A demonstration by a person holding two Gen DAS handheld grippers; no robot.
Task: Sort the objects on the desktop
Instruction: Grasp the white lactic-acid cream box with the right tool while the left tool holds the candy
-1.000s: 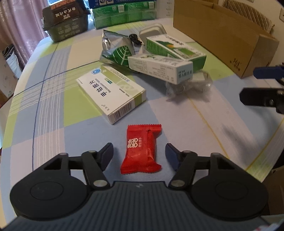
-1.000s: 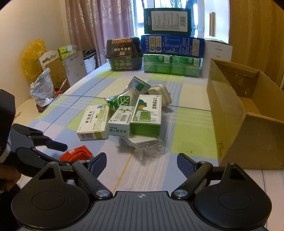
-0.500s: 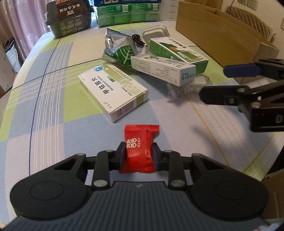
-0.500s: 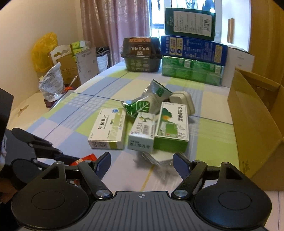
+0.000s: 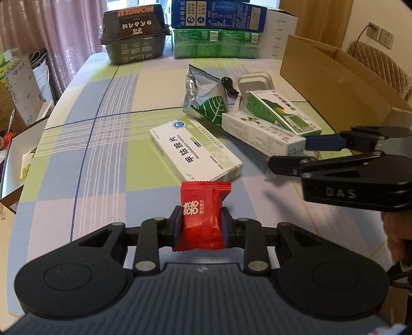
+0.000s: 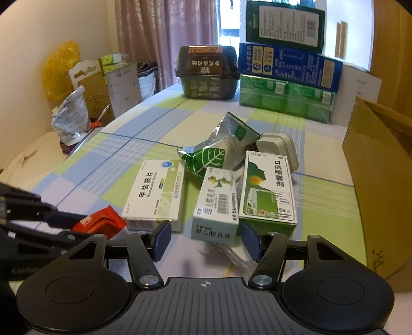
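Cream wall (image 6: pixel 85 23) at ten o'clock. Mauve curtains (image 6: pixel 164 38) at twelve, beside a bright window (image 6: pixel 229 15). White wall socket (image 5: pixel 386 38) at two o'clock.

left wrist view: taken from just behind the left gripper (image 5: pixel 198 226), low over the checked tablecloth (image 5: pixel 103 159), facing along the table toward the stacked cartons (image 5: pixel 219 28) at the far end; right gripper (image 5: pixel 288 154) seen side-on at right. right wrist view: taken from behind the right gripper (image 6: pixel 204 238), equally low, facing the same far end; left gripper (image 6: pixel 64 224) at lower left. shared by both: white medicine box (image 5: pixel 195 152) (image 6: pixel 157 193), foil pouch (image 5: pixel 203 100) (image 6: pixel 219 152), cardboard box (image 5: pixel 342 85) (image 6: pixel 381 180).
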